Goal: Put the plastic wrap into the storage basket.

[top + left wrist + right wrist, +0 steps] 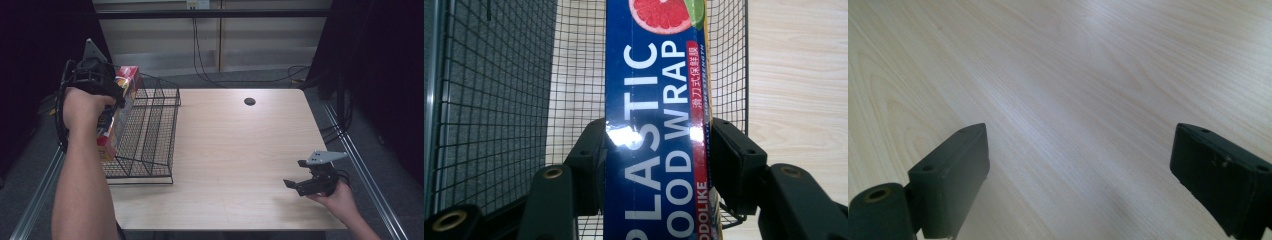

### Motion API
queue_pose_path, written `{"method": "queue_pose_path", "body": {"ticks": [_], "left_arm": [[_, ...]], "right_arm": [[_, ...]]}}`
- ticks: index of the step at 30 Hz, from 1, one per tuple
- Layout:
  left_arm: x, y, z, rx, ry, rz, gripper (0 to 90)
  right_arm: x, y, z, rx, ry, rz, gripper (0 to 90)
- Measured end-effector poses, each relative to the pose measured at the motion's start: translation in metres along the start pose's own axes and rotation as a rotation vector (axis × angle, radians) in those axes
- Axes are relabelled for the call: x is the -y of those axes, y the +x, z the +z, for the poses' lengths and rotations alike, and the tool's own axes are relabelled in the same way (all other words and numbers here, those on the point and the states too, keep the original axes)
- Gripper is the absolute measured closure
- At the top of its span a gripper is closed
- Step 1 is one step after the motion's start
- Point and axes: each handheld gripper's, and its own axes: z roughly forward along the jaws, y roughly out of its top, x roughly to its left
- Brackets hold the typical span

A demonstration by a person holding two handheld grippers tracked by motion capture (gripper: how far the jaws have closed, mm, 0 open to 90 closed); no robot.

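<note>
The plastic food wrap box [656, 125] is clamped across its narrow width by the left tool [656, 165], the pads pressed flat on its two long sides so that the long carton cannot swing. In the high view the box [118, 112] is held over the left part of the black wire basket [150, 130], tilted, with its lower end down near the basket's front. It is judged to be on its way into that left compartment; whether its end already rests on the mesh cannot be told. The grip near the middle is judged to keep both ends balanced. The right tool [1078, 165] is held wide apart with nothing between its jaws, low over the bare wooden desk [240, 150], well apart from the basket, and its hand [340, 197] is judged to be kept clear of the work.
</note>
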Motion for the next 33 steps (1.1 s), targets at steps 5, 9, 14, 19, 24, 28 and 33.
{"method": "queue_pose_path", "body": {"ticks": [5,9,14,19,24,28,33], "left_arm": [[0.002,0.007,0.001,-0.003,-0.003,-0.023,46.6],[0.004,0.011,0.004,-0.014,0.005,-0.012,46.6],[0.005,0.014,0.010,-0.018,0.006,-0.029,46.5],[0.006,0.017,0.014,-0.032,0.014,-0.017,46.5],[0.008,0.017,0.014,-0.027,0.011,-0.036,46.5],[0.008,0.020,0.014,-0.020,0.014,-0.033,46.4],[0.010,0.023,0.016,-0.031,0.013,-0.032,46.4]], "right_arm": [[0.000,0.000,0.000,0.000,0.002,0.002,8.9],[0.000,0.000,0.000,-0.001,0.002,0.002,8.9],[0.000,0.001,0.001,0.001,0.007,0.000,8.9],[0.000,0.001,0.002,-0.001,0.007,0.001,8.9],[0.000,0.001,0.001,-0.002,0.005,0.000,8.9],[0.000,0.001,0.001,-0.003,0.006,0.002,8.9],[0.000,0.001,0.000,-0.003,0.007,0.003,8.9]]}}
